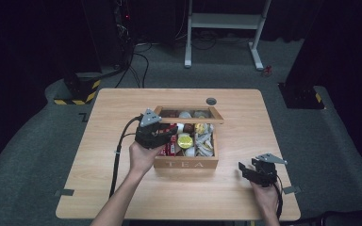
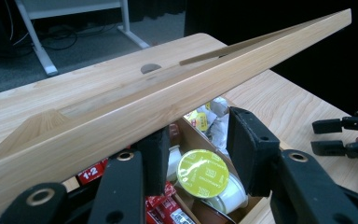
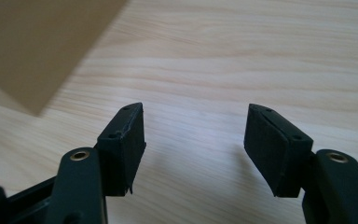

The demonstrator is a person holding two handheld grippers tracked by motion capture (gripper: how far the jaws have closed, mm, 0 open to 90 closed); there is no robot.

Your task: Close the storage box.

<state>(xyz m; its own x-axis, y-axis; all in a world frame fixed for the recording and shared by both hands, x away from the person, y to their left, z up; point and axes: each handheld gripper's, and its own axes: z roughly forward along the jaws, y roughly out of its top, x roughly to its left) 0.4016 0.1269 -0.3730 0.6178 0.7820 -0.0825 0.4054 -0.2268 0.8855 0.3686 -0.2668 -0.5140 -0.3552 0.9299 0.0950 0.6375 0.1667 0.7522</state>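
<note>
looks like the left gripper is going for the yellow-lidded pod in the tea box mid-bench under its half-raised lid, so I'd drop straight down with the jaws apart like they are; right gripper idles, jaws apart, near the front right corner

high: overhead, forward-down | gripper views: close | shared: table
</note>
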